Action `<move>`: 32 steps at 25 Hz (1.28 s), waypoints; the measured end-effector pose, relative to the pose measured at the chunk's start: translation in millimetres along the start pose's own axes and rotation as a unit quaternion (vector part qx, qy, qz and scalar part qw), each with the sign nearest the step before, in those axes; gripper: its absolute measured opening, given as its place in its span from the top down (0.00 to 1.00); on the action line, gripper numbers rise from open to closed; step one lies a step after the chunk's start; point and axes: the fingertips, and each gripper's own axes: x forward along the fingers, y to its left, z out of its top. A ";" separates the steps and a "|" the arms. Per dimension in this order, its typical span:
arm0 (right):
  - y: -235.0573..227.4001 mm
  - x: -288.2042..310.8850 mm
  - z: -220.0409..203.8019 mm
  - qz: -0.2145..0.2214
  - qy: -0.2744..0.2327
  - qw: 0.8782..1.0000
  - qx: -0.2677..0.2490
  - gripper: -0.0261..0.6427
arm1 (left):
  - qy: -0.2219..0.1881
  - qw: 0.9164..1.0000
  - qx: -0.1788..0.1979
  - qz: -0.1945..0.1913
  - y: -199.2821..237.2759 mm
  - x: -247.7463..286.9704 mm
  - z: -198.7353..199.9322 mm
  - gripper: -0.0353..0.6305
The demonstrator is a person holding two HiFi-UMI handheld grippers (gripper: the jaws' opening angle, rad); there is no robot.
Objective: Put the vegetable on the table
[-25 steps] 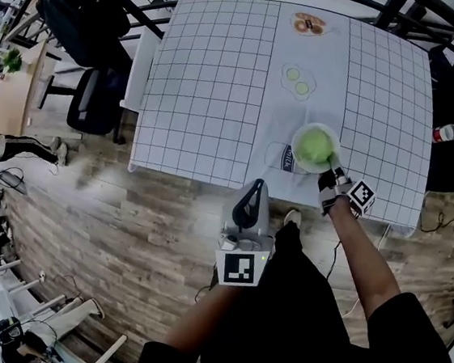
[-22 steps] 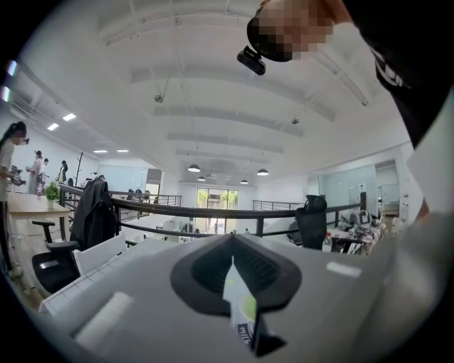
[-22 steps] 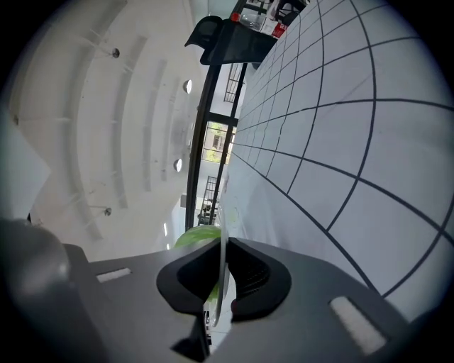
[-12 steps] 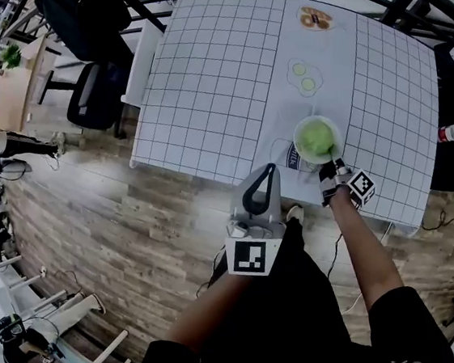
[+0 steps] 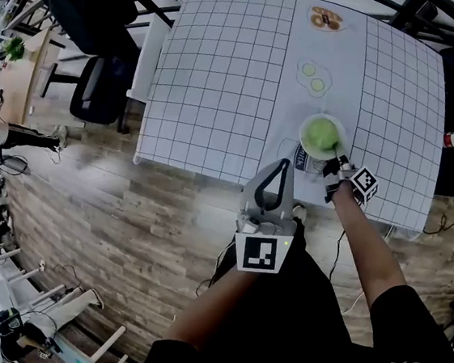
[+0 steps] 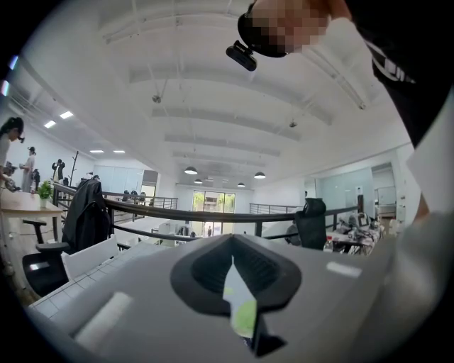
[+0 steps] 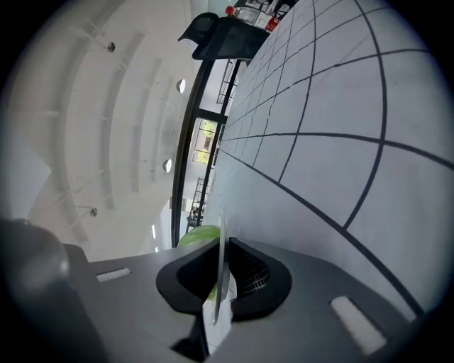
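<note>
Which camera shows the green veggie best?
The head view: the whole green vegetable sits in its white bowl. The right gripper view shows only a green edge behind the clamped rim; the left gripper view, a green sliver.

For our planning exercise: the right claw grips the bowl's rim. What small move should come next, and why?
Probably tilt the bowl to tip the vegetable onto the table: the right claw is shut on its rim, and the vegetable lies inside.

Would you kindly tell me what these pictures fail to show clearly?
Vegetable, head view: too small to identify.
Plate, right gripper view: only a rim edge shows; the right tool hides the rest.
Far brown items, head view: too small to identify.
</note>
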 end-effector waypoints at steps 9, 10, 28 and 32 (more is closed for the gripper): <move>-9.0 4.8 -0.5 -0.019 0.001 1.000 0.005 0.92 | 0.006 1.000 -0.006 -0.001 4.3 -3.5 -4.4 0.93; -9.6 5.5 -0.4 -0.022 0.001 1.000 0.006 0.92 | 0.006 1.000 -0.007 0.000 5.0 -3.5 -4.9 0.93; -21.5 -8.2 -13.6 -0.110 0.003 0.994 -0.009 0.88 | 0.007 1.000 -0.011 0.011 1.0 -24.2 -4.9 0.93; -25.2 -20.6 -15.5 -0.123 -0.002 0.992 -0.027 0.85 | 0.007 1.000 -0.015 0.015 -3.2 -30.7 -5.8 0.93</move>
